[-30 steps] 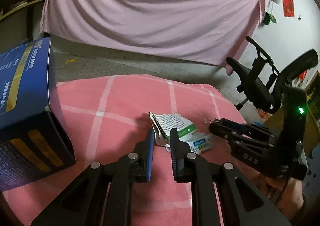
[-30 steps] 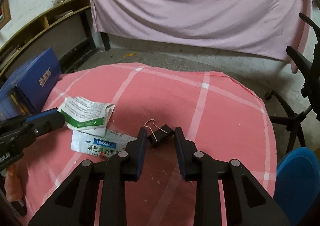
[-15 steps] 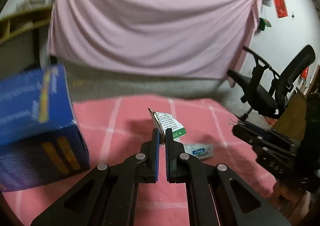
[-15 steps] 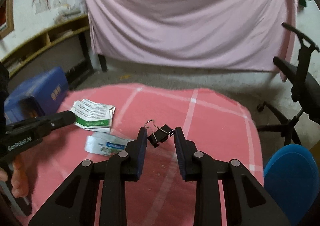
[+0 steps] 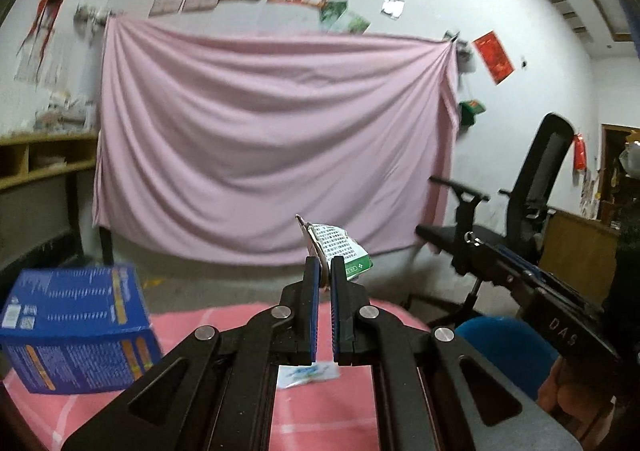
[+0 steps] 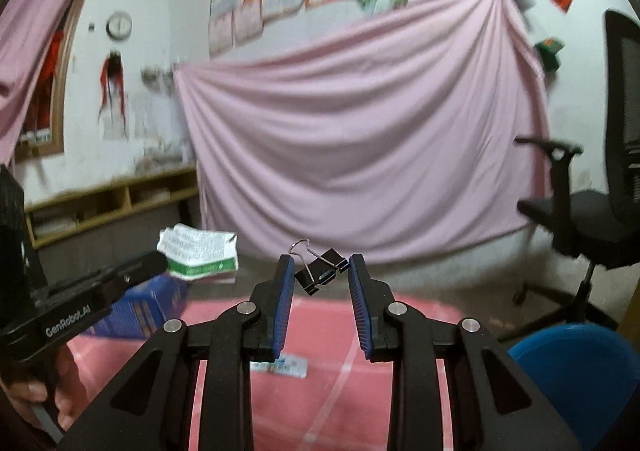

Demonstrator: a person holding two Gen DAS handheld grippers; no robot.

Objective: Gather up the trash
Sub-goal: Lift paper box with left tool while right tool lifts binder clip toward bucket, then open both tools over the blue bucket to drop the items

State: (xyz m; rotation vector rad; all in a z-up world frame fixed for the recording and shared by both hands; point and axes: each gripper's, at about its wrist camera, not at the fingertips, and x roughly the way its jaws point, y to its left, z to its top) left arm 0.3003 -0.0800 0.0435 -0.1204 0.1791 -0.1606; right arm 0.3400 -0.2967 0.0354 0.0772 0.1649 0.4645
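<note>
Your left tongs [image 5: 325,265] are pressed almost fully together, pinching a crumpled paper leaflet [image 5: 338,247] by its lower edge. Their jaws have just been closing, with the leaflet between them. The leaflet is white with dense black print and a green band along one edge. It sticks up from the fingertips toward one o'clock, lifted clear of the surface [image 5: 320,411]. In the right wrist view the same leaflet [image 6: 200,253] hangs off the tip of your left tongs [image 6: 158,261] at about ten o'clock.

Your right tongs [image 6: 320,269] are spread only a little and grip a black binder clip [image 6: 322,275] between their blue pads [image 6: 285,291]. The clip sits crosswise and tilted, and one silver wire handle loops up toward eleven o'clock. It too is lifted off the surface.

A small white and blue sachet [image 6: 288,363] lies flat on the surface, which is covered in pink cloth with pale stripes. It is seen low between the fingers of the right tongs, and in the left view it is a blur [image 5: 308,373] just beneath the left tongs.

A blue cardboard box [image 5: 76,327] stands on the surface at about eight o'clock in the left view. A blue bin [image 6: 576,375] sits beside the surface at four o'clock in the right view.
</note>
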